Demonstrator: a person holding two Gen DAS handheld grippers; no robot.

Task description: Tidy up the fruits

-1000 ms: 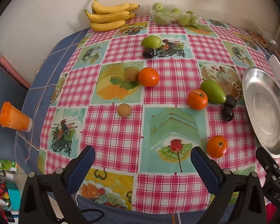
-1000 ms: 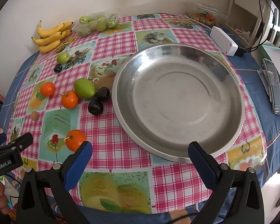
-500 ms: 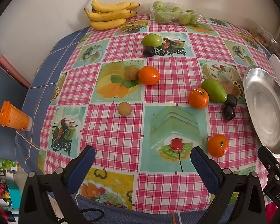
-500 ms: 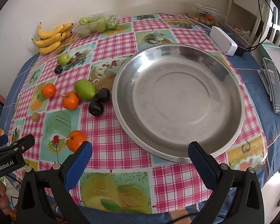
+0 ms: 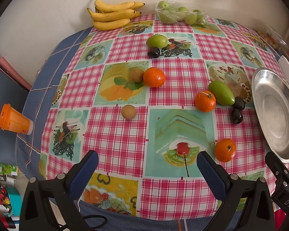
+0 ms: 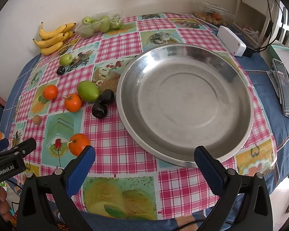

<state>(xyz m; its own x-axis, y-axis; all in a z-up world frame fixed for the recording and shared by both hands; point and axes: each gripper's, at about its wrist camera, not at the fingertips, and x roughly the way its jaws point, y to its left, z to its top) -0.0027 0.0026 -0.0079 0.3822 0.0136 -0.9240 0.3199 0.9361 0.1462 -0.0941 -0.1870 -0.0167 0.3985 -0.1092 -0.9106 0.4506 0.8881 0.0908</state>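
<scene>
Loose fruit lies on a checked tablecloth: a near orange (image 5: 225,150) (image 6: 79,144), a second orange (image 5: 205,101) (image 6: 73,102) beside a green mango (image 5: 221,92) (image 6: 88,91), two dark plums (image 5: 237,111) (image 6: 99,110), a far orange (image 5: 154,77), two brown round fruits (image 5: 128,111) and a green fruit (image 5: 156,41). A large steel dish (image 6: 185,104) (image 5: 275,111) stands empty on the right. My left gripper (image 5: 146,165) is open and empty above the near table edge. My right gripper (image 6: 144,159) is open and empty in front of the dish.
Bananas (image 5: 113,15) and a clear box of green fruit (image 5: 181,15) sit at the back by the wall. A white box (image 6: 231,40) and a phone (image 6: 284,88) lie to the right. An orange cup (image 5: 14,120) stands off the table's left side.
The left gripper view has shifted slightly; the fruit sits a little further right in it. The right gripper and all fruit have stayed put.
</scene>
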